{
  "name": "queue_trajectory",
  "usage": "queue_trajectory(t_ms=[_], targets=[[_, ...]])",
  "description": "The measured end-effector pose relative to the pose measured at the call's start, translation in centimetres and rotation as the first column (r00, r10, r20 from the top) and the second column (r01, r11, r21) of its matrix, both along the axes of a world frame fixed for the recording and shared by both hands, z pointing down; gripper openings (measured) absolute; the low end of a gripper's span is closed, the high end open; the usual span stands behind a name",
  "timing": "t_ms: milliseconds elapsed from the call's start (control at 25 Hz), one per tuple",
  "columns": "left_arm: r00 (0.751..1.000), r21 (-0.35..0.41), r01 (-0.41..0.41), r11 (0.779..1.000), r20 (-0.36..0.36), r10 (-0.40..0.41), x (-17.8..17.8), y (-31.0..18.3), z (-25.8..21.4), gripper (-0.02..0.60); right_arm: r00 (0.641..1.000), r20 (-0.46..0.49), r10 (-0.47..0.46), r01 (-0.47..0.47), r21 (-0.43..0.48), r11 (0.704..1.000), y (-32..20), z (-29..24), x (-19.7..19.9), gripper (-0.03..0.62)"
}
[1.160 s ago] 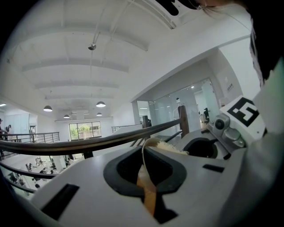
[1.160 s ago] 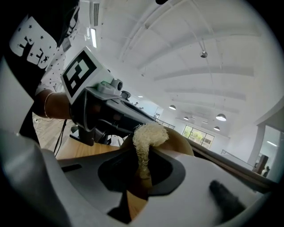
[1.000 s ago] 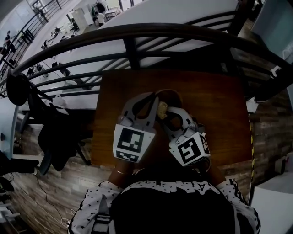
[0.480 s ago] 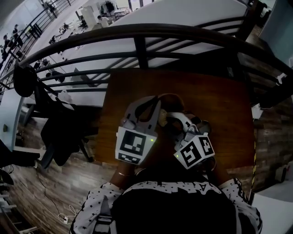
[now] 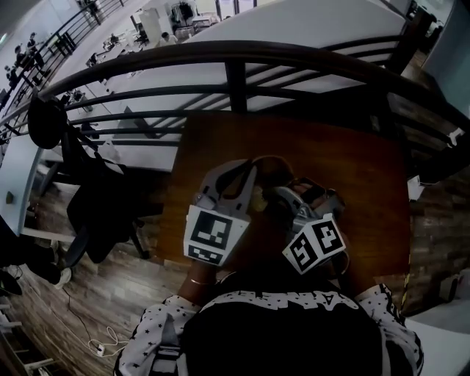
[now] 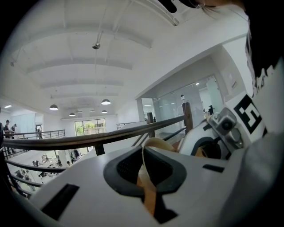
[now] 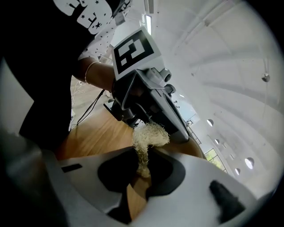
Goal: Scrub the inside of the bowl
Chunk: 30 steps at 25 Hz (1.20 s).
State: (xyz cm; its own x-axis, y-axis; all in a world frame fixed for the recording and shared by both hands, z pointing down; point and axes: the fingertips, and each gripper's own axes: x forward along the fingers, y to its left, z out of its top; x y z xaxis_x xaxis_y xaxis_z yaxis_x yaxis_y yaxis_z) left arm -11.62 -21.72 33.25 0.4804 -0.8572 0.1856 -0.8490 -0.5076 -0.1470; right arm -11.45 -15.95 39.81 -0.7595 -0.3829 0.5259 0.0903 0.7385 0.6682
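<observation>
There are one bowl [image 5: 277, 166], one scrubber [image 7: 151, 134], one table [image 5: 352, 169] and two claws [image 6: 144, 162] [image 7: 142, 170].

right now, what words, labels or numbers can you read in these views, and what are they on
No words or numbers can be read.
left cube: a black-and-white square marker, a pattern, not text.
right cube: the same kind of marker.
shirt: white print, cut off and too unclear to read.

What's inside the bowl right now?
The pale scrubber, pinched in the right gripper, shows against the wooden bowl, near where the left gripper clamps its rim. Both grippers cover the rest of the inside, so residue there is unseen.
</observation>
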Motion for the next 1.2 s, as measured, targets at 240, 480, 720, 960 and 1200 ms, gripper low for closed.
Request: queue_trajectory(t_ms=[240,480,720,960,1200], targets=[[1.0,-0.008,-0.024,1.0,0.009,0.024,0.5,-0.3,0.2,0.025,0.997,-0.079,-0.005,0.008,0.037,0.999,-0.4,0.8,0.5,0.061],[1.0,-0.015,-0.017,1.0,0.005,0.017,0.1,-0.4,0.3,0.025,0.995,-0.096,-0.007,0.012,0.052,0.999,-0.8,0.9,0.6,0.061],[1.0,-0.017,0.009,1.0,0.01,-0.009,-0.5,-0.5,0.6,0.025,0.995,-0.099,0.0,0.009,0.088,0.996,-1.0,0.7,0.6,0.061],[0.998,-0.046,0.012,0.999,-0.068,-0.015,-0.5,0.0,0.9,0.023,1.0,-0.02,0.016,-0.014,0.106,0.994,-0.2,-0.6,1.9,0.061],[0.997,-0.046,0.013,0.999,-0.08,-0.017,-0.9,0.3,0.7,0.023,0.998,0.053,0.039,-0.045,0.119,0.992,0.0,-2.4,2.5,0.061]])
